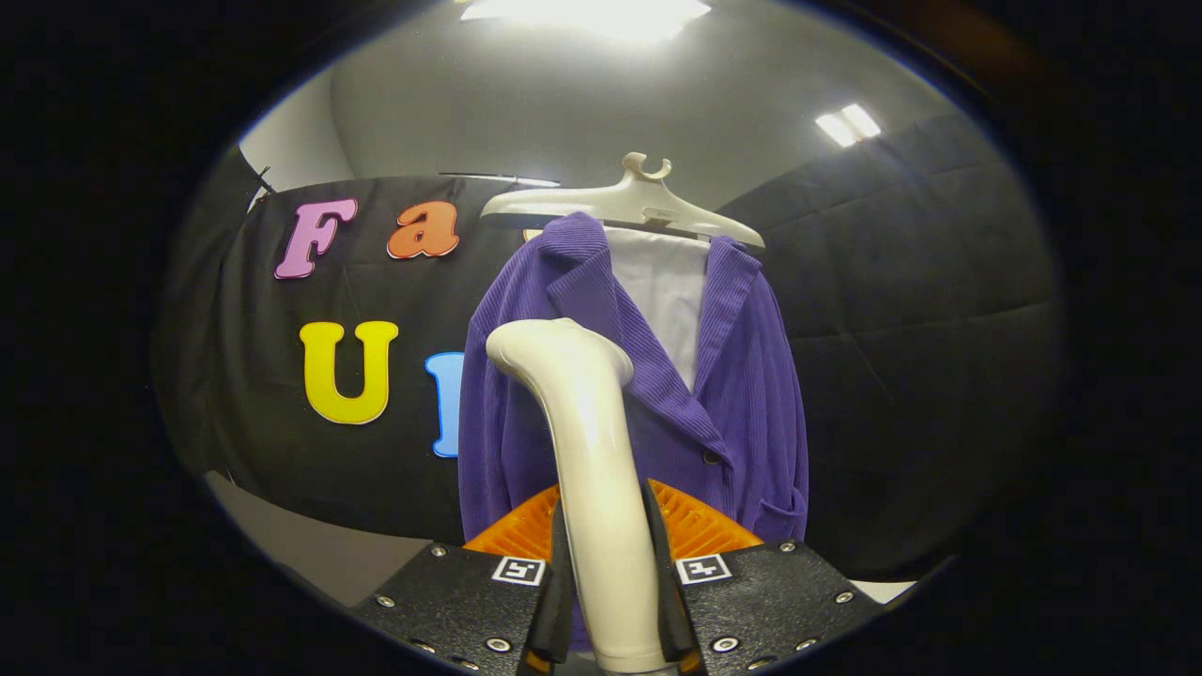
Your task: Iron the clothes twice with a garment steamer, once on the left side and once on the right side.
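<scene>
Garment steamer (587, 451), a pale cream wand with a bent head, stands nearly upright between the two fingers of the gripper (610, 563), which are clamped on its handle from both sides, one pad pressing each flank. Its shaft rises straight ahead of the fingers and curves at the top toward the left, so the rounded head sits in front of the left half of the clothes. Those clothes, a purple ribbed jacket (751, 394) over a white inner piece (667, 291), hang just beyond the steamer on a pale plastic hanger (629, 202), with the jacket's lapels open and a dark button (711, 457) low on the front. Whether the steamer's head touches the fabric cannot be told. The gripper points forward and slightly upward at the garment, held level, with both fingers roughly even. Behind the jacket hangs the black cloth wall (920, 282), and ceiling lights (848, 124) glow above.
</scene>
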A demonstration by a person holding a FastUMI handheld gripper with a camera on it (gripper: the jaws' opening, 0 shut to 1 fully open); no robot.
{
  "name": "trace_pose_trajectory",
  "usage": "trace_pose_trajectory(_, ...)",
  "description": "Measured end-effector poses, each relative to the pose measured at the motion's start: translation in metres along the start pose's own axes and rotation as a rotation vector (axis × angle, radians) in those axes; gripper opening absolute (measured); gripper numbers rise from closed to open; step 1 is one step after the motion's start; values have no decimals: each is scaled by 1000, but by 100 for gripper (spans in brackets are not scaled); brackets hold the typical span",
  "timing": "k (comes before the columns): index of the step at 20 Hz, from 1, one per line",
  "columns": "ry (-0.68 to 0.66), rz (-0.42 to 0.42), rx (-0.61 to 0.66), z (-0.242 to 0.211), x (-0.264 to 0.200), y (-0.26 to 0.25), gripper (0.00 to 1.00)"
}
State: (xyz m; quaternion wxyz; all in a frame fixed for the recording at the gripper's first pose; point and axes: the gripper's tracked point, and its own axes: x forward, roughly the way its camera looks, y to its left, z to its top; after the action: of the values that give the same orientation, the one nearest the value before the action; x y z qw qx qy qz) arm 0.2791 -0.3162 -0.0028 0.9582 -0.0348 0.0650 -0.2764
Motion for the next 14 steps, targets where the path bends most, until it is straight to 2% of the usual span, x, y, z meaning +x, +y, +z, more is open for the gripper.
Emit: trace_pose_trajectory(14, 168, -30, -33, -121, -26, -31, 36)
